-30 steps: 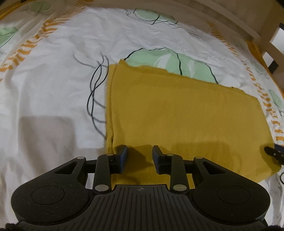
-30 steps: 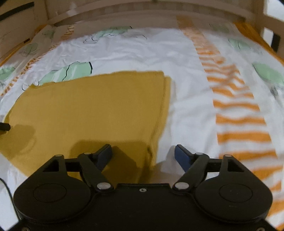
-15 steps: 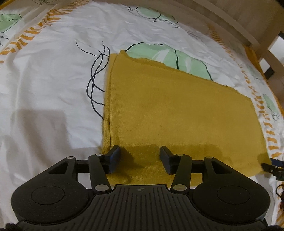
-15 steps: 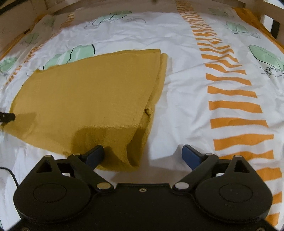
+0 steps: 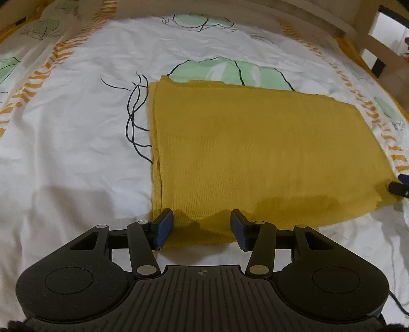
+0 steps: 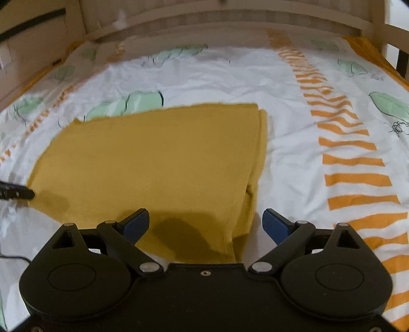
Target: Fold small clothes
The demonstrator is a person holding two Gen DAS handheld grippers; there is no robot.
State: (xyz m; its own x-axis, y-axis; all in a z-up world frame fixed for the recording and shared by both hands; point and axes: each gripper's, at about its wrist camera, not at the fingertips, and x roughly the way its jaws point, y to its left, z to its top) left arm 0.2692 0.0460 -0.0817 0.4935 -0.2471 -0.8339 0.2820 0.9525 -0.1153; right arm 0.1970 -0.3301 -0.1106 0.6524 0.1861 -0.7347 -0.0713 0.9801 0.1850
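Bedsheet (image 5: 76, 158), white with green leaf prints and orange stripes, covers the bed; a wooden bed frame (image 6: 230, 23) closes the far edge.

Item, near: left gripper (image 5: 202, 229), jaws standing moderately apart, nothing pressed between the pads. The near left corner of the yellow cloth (image 5: 255, 153) lies under and between them; its near hem falls just short of the gripper body, and the left pad sits about on the cloth's left edge.

Item, near: right gripper (image 6: 205, 226), jaws spread wide, holding nothing. The cloth's near right corner lies between them, nearer the left pad; the right pad hangs over bare sheet just beside the cloth.

Item, middle: yellow cloth, already folded at least once, layered edges showing down both short sides. It lies flat across the middle of the bed, long side running from one gripper to the other, far edge overlapping a green leaf print.

Risks, judged:
- Closing on the top layer only would peel the stack apart; the doubled side edges are offset, so a shallow bite could miss the lower ply.
- Pinching the sheet along with the cloth, since the sheet is loose and creased below the corners.
- Uneven lift between the two hands would skew the next fold.
- A small bump on the right side edge may carry into the fold.
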